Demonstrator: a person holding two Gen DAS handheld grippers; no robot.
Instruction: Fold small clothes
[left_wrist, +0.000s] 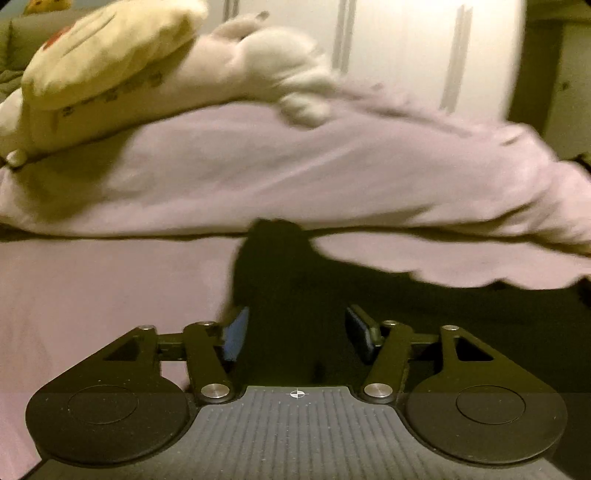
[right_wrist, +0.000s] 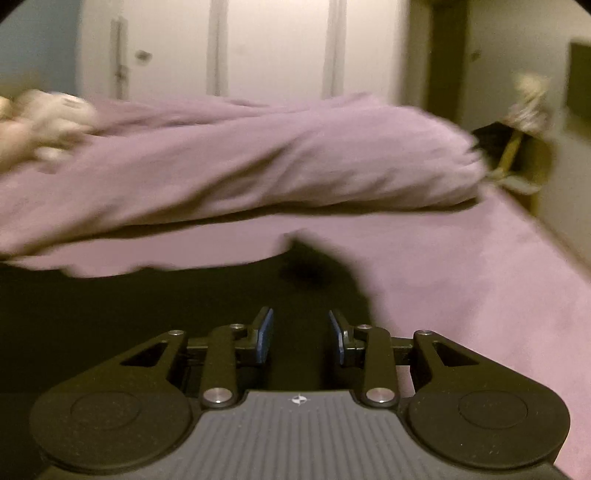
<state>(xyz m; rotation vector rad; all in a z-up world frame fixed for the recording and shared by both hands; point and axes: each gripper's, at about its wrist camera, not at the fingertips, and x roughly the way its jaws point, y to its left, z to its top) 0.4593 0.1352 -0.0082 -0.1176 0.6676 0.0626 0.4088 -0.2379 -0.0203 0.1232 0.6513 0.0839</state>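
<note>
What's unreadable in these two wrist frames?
- Black garment, left wrist view: dark, no folds or type visible; its near part is hidden behind the left claw.
- Plush toy, left wrist view: motion-blurred.
- Item by the wall, right wrist view: blurred, unidentifiable.

You have one dark garment (left_wrist: 295, 295) lying on the bed (left_wrist: 92, 295), one lilac duvet (left_wrist: 295, 166) bunched along its far side, one yellow cushion (left_wrist: 103, 55) and one pale plush toy (left_wrist: 266, 55) on top of that, near the far left corner.
</note>
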